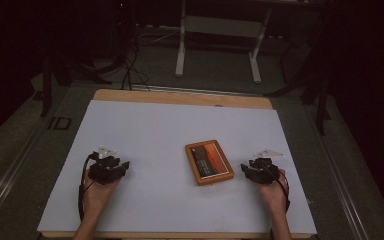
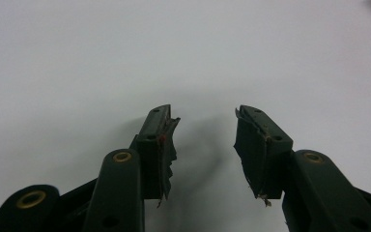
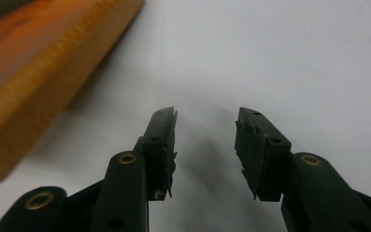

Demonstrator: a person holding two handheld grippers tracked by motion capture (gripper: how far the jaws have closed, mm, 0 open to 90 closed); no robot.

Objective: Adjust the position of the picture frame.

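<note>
High view, wooden tray (image 1: 209,162), label unreadable, right tongs (image 1: 258,163) beside it, spread

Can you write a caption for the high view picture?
Two open hand-held grippers, left and right, rest beside a flat orange wooden box.

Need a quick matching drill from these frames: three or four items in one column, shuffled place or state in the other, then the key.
Items
1. left gripper
2. right gripper
3. flat wooden-framed orange and black tray
4. white table cover

Descriptions
A. lies flat between the two grippers, closer to one
B. spread over the wooden tabletop, bare wood showing at the far edge
C. jaws open, empty, wooden frame close beside it
D. jaws open, empty, far from the tray

Pairs: 1-D, 2-C, 3-A, 4-B
</note>
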